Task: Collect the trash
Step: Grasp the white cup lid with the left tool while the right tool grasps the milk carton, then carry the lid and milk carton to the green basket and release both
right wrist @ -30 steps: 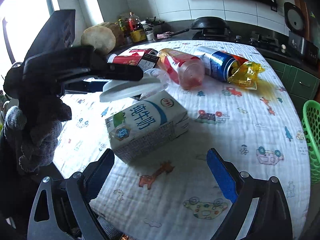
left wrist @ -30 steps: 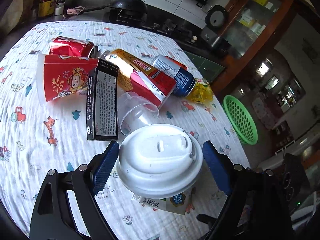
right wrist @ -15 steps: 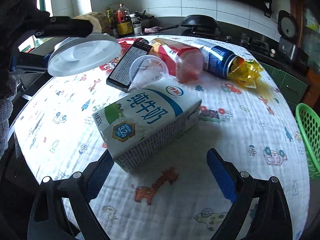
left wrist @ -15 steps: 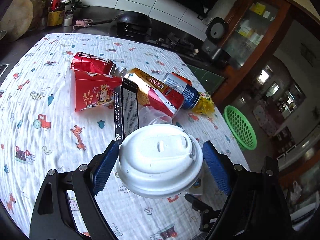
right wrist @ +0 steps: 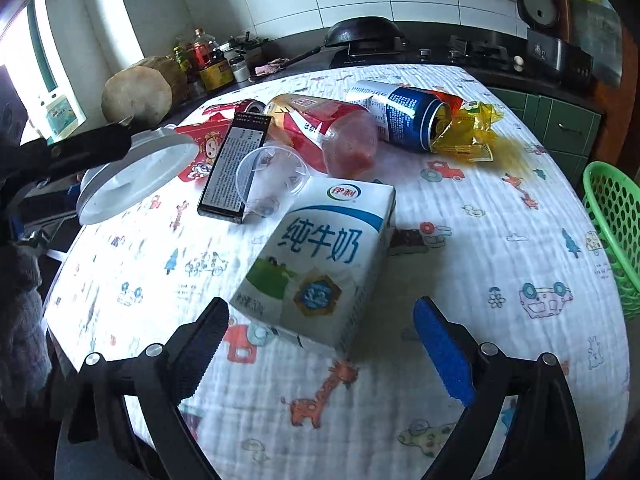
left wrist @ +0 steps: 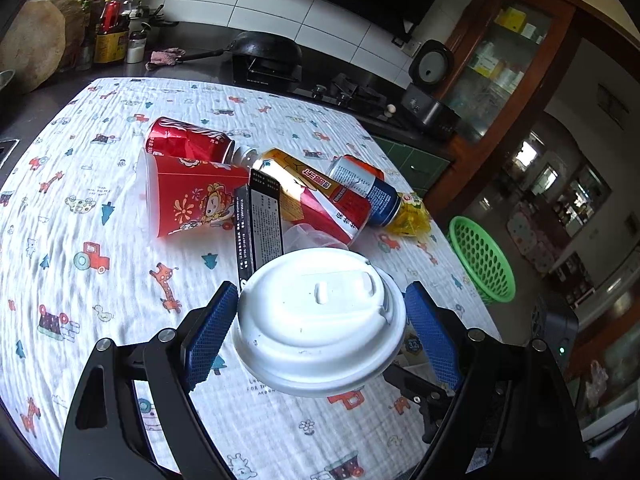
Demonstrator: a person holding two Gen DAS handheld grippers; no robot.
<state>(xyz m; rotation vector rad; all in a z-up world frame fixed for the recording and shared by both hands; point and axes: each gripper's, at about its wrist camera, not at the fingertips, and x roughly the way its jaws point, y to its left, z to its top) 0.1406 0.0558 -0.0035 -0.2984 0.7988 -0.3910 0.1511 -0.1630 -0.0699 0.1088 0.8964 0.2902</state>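
Note:
My left gripper is shut on a white plastic cup lid, held flat in the air above the table. The right wrist view shows that lid at the left, clear of the cloth. My right gripper is open just in front of a white milk carton lying on the table, with the carton's near end between the fingertips and untouched. Behind it lie a clear plastic cup, a black box, a red paper cup, a red can, a bottle, a blue can and a yellow wrapper.
A green plastic basket stands off the table's right edge, low beside it. The table wears a white cloth with cartoon prints. A dark counter with a pan, bottles and a stove runs behind the table.
My left gripper has lifted and drawn back from the trash pile with the lid in it. My right gripper has rolled and moved closer to the milk carton.

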